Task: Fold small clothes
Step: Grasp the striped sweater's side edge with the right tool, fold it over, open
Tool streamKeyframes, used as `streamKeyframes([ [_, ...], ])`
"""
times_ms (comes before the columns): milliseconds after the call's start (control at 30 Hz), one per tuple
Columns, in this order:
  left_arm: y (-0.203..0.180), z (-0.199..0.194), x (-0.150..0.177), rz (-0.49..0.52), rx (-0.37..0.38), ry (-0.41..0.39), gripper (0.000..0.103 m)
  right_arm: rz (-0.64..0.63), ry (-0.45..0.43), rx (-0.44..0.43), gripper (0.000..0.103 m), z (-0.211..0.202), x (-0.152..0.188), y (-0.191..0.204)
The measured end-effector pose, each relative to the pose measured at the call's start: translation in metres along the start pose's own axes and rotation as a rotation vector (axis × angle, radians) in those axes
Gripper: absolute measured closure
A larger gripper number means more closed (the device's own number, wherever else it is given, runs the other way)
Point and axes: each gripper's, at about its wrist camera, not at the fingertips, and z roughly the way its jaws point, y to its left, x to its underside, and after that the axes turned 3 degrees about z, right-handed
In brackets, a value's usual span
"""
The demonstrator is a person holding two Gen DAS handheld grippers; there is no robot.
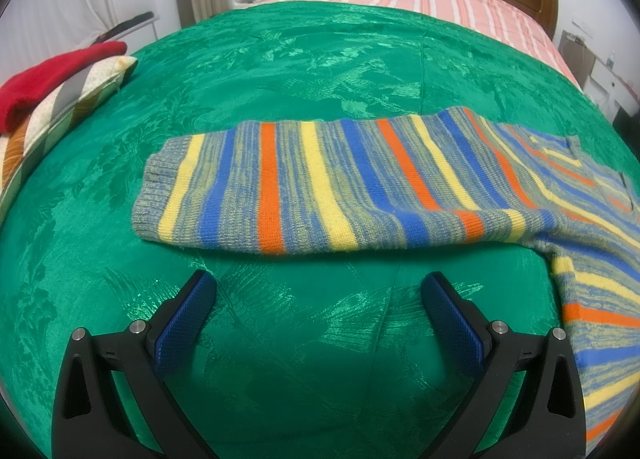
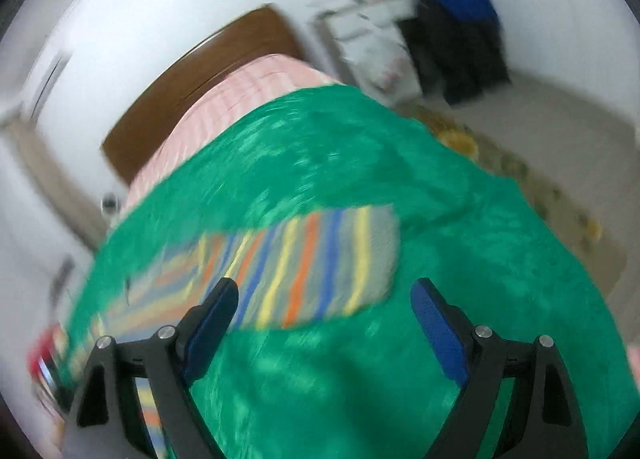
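Left wrist view: striped knit sweater (image 1: 320, 183) lay flat on green bedspread (image 1: 280, 79) for folding; left gripper (image 1: 320, 291) and right gripper (image 2: 324, 295) gaped empty.

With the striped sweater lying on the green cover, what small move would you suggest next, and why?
Probably ease the left hand-held gripper forward onto the near edge of the striped sweater and pinch it. Its jaws stand open and empty just short of that edge, and the sweater lies flat on the green cover. The right hand-held gripper is open too, its view blurred.
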Motion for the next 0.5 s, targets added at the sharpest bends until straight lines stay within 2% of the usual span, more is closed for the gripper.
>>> streamKeyframes([
  [67, 0.000, 0.000, 0.000, -0.001, 0.001, 0.000, 0.000, 0.103, 0.082, -0.027, 0.029, 0.025, -0.017, -0.022],
  [133, 0.000, 0.000, 0.000, -0.003, 0.001, 0.001, 0.000, 0.171, 0.163, -0.032, 0.033, 0.052, -0.025, -0.036],
  [200, 0.001, -0.002, 0.000, -0.008, 0.004, 0.011, 0.000, 0.185, 0.184, -0.039, 0.035, 0.066, -0.026, -0.041],
  [233, 0.001, -0.003, 0.001, -0.006, 0.009, 0.020, 0.000, 0.185, 0.187, -0.045, 0.040, 0.072, -0.027, -0.041],
  [300, 0.000, -0.006, 0.002, 0.012, 0.015, 0.044, 0.000, 0.159, 0.210, -0.071, 0.060, 0.083, -0.029, -0.035],
  [333, 0.000, -0.006, 0.001, 0.029, 0.019, 0.057, 0.000, 0.135, 0.234, -0.076, 0.085, 0.087, -0.029, -0.031],
  [367, 0.001, -0.008, 0.001, 0.036, 0.024, 0.071, 0.001, 0.102, 0.260, -0.059, 0.100, 0.091, -0.029, -0.026],
  [433, 0.007, -0.020, 0.005, 0.013, 0.022, 0.073, 0.001, 0.036, 0.269, 0.000, 0.100, 0.088, -0.029, -0.014],
  [500, 0.014, -0.036, 0.013, -0.013, 0.012, 0.052, 0.001, -0.066, 0.238, 0.067, 0.100, 0.074, -0.032, 0.006],
])
